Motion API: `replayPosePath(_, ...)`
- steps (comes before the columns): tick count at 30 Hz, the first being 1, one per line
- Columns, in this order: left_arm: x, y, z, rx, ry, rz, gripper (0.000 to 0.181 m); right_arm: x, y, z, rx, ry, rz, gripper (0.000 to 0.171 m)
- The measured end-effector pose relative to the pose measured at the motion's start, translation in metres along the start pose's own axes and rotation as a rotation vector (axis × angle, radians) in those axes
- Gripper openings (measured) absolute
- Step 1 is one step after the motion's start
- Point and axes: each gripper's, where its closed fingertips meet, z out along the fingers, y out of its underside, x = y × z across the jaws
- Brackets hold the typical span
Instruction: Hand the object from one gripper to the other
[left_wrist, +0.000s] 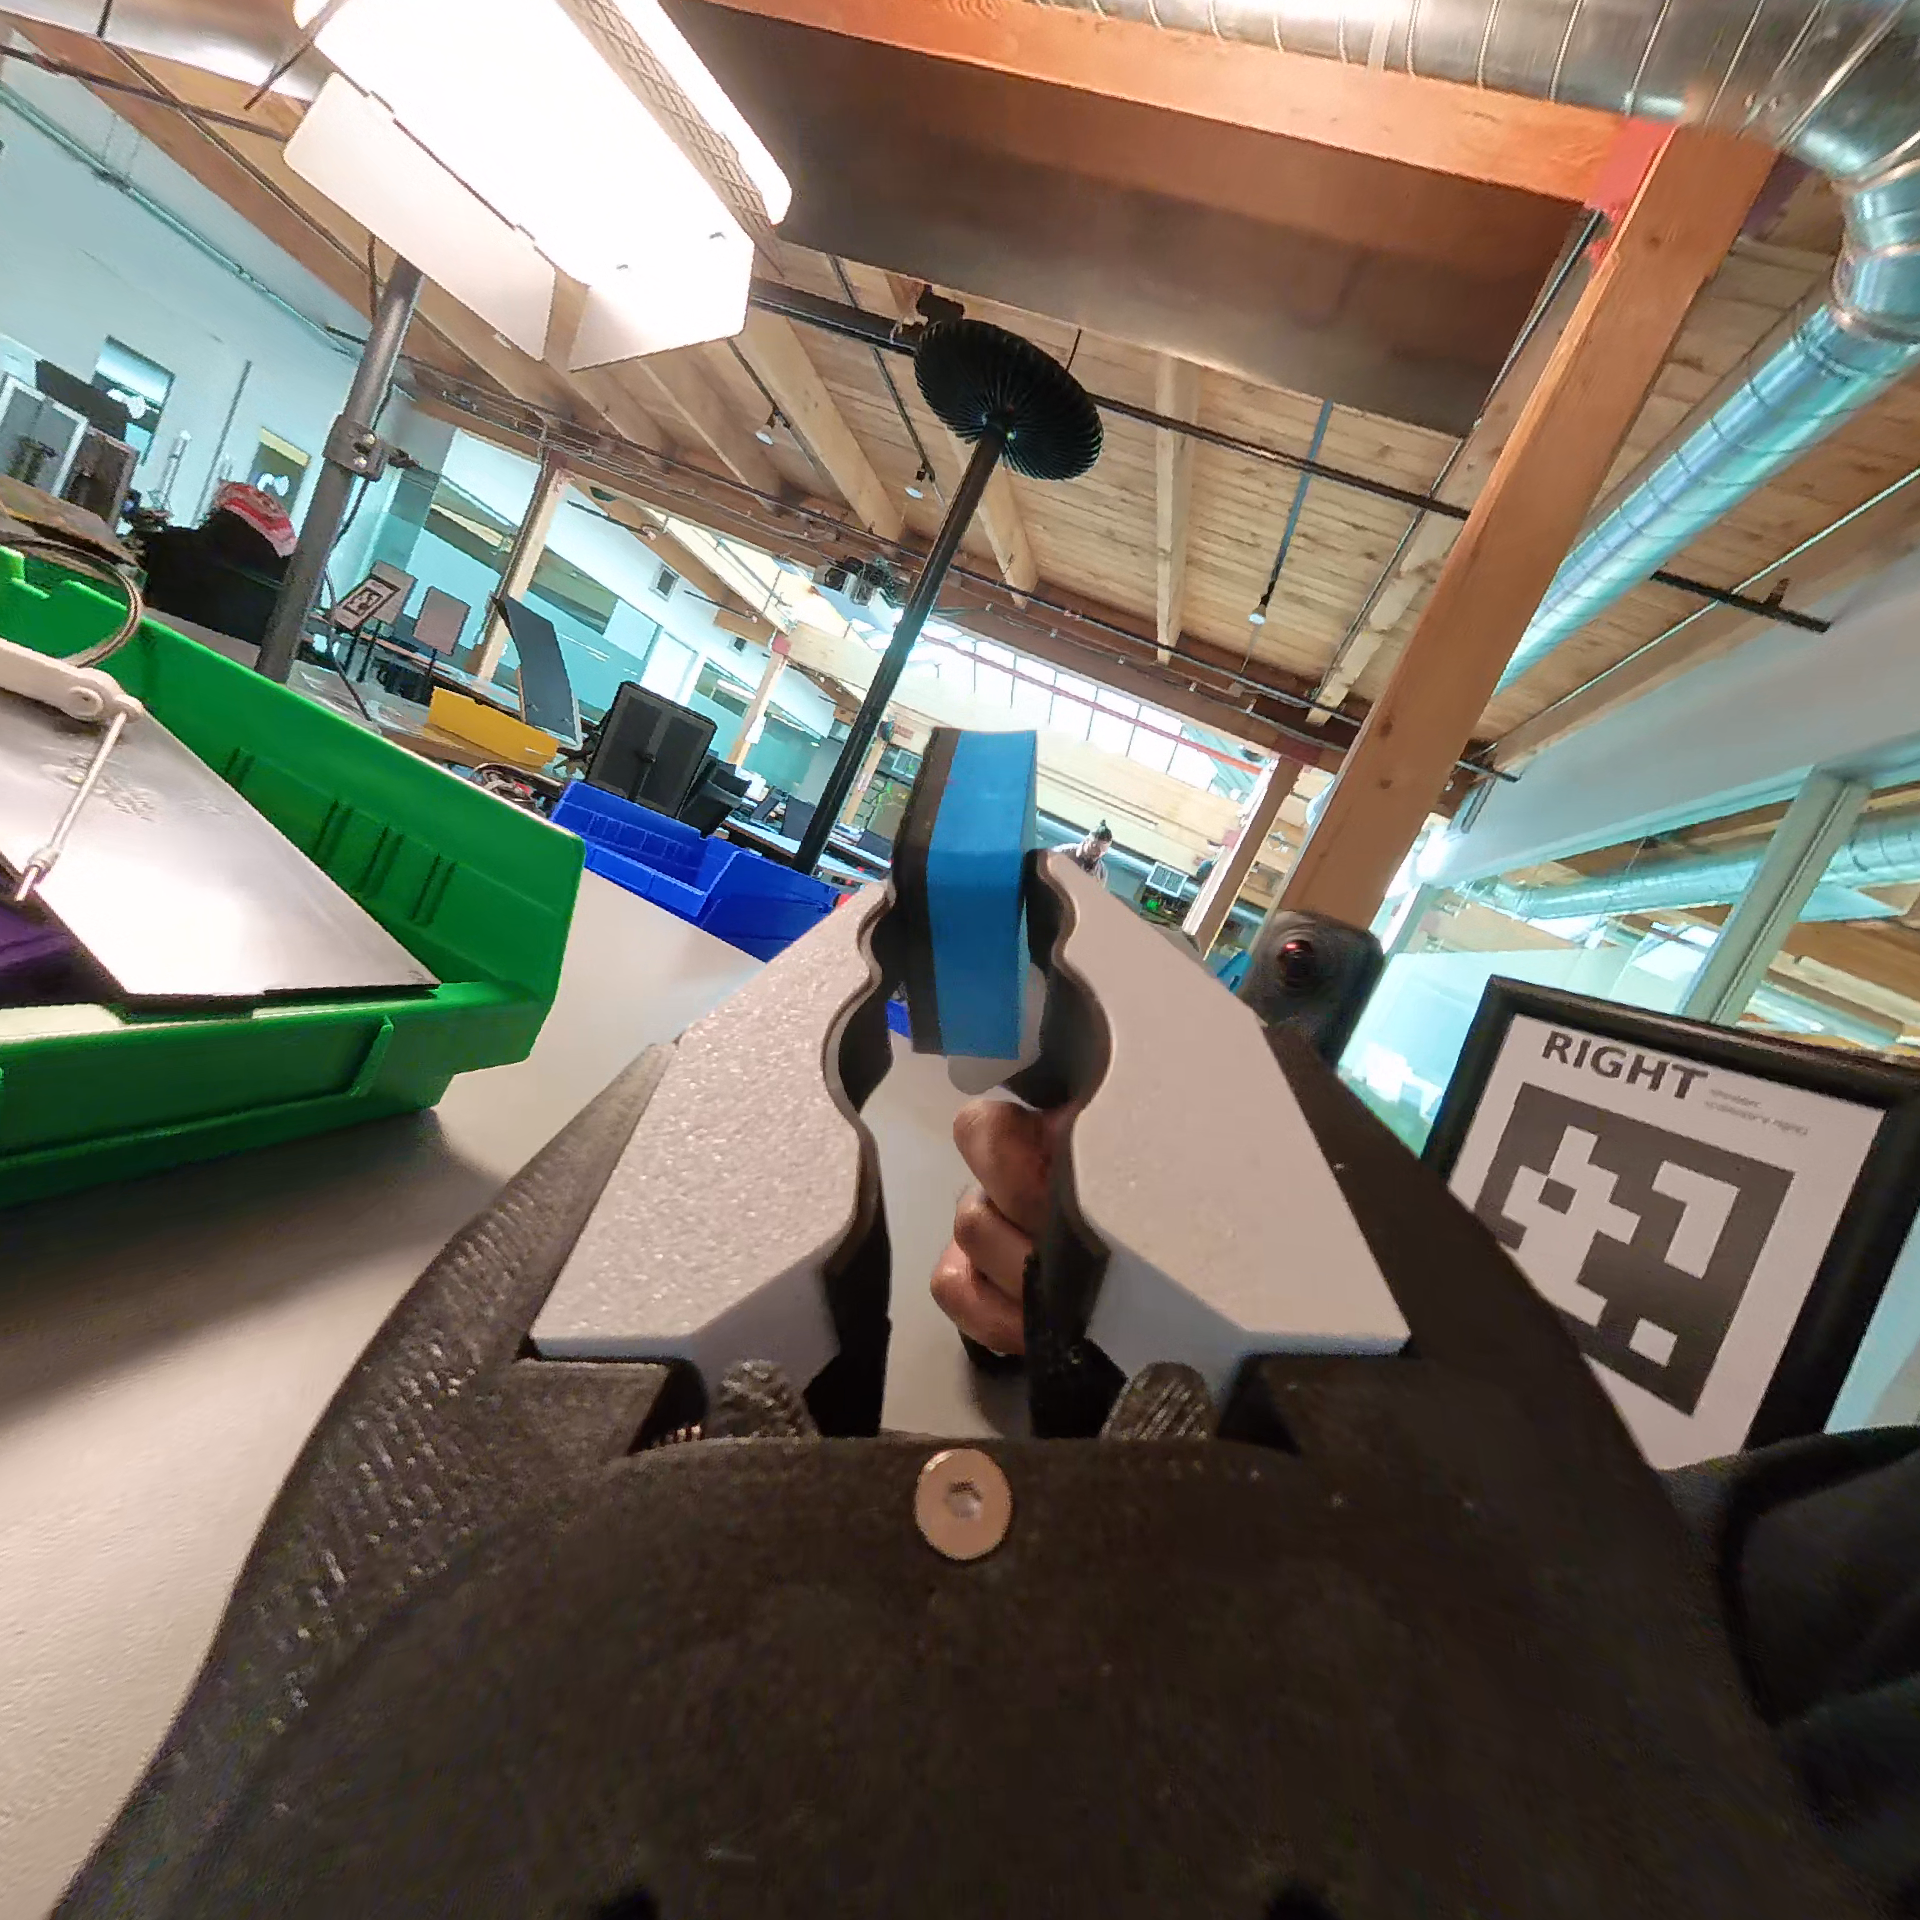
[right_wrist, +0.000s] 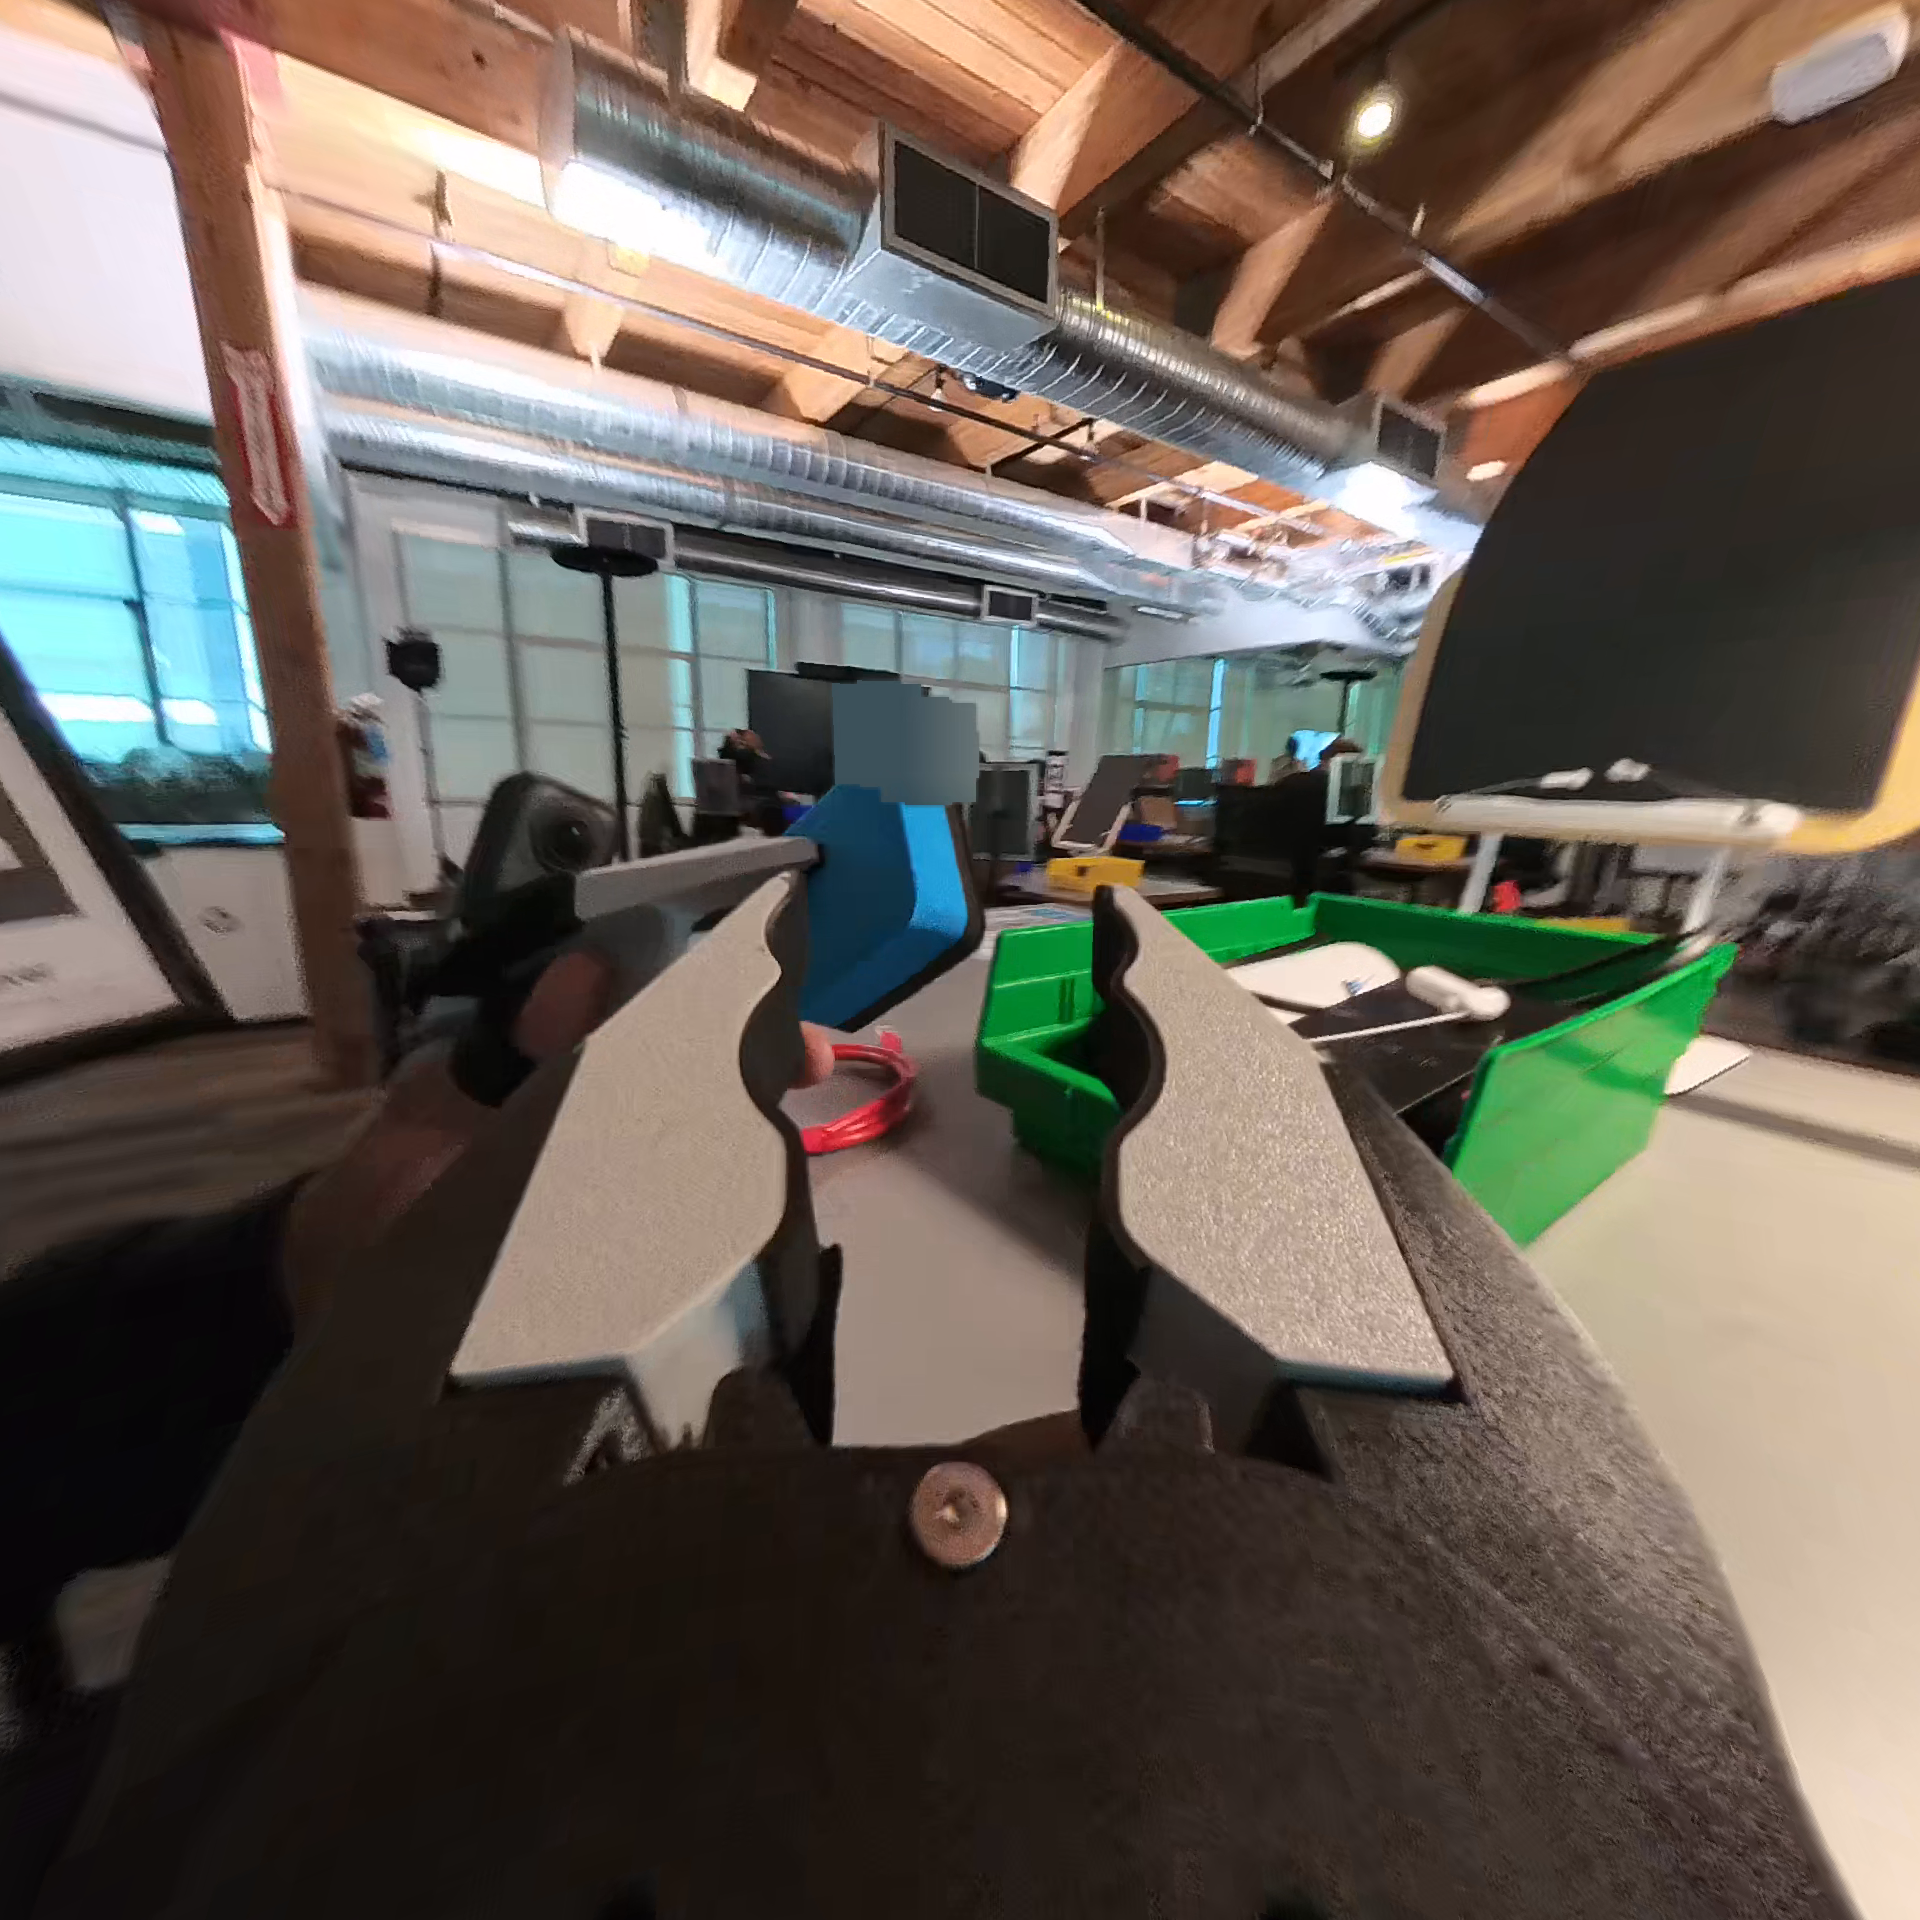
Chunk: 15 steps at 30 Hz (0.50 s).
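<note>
Left gripper (left_wrist: 961, 914) jaws clamped on blue foam block (left_wrist: 977, 894), held aloft above table (left_wrist: 208, 1351). Right gripper (right_wrist: 951, 914) jaws apart, empty, beside block. Green bin (right_wrist: 1558, 1101) near.

Bare grey tabletop (right_wrist: 1714, 1299) lies open right of the green plastic bin (right_wrist: 1507, 1101). Left of the bin, a red wire coil (right_wrist: 857, 1101) sits near; further left stands a wooden post (right_wrist: 281, 644).

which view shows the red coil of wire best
The right wrist view. The red coil lies on the grey table beyond the open right gripper, partly hidden by its left finger. The left wrist view shows none of it, only the left gripper clamping the blue block.
</note>
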Motion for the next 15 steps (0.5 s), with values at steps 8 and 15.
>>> replayPosePath(8, -0.002, 0.003, 0.001, -0.048, 0.056, -0.126, 0.023, -0.016, 0.023, 0.009, -0.102, 0.095, -0.497, 0.080)
replayPosePath(15, 0.011, 0.017, 0.006, -0.140, 0.131, -0.142, 0.024, -0.018, 0.032, 0.014, -0.138, 0.163, -0.666, 0.070)
